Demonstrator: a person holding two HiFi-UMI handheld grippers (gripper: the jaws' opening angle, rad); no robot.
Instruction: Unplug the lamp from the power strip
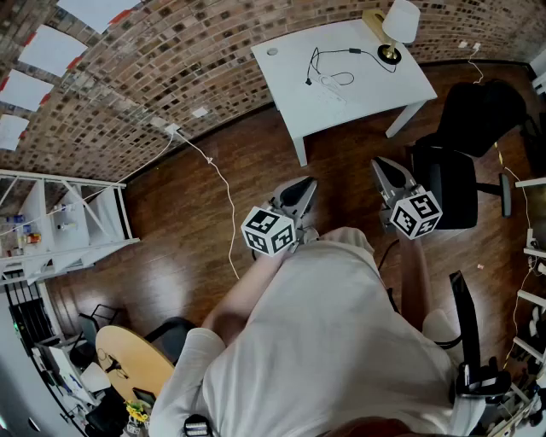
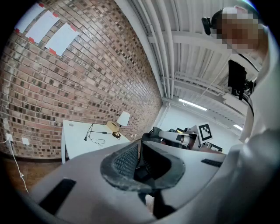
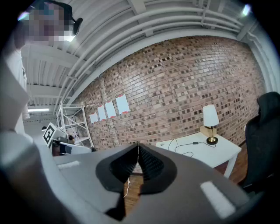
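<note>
Table (image 1: 358, 94): one lamp (image 1: 397, 26), perhaps two cables (image 1: 354, 51).

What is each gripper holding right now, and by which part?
Nothing is held. The left gripper and the right gripper both have their jaws together and empty. They are well short of the lamp on the white table.
</note>
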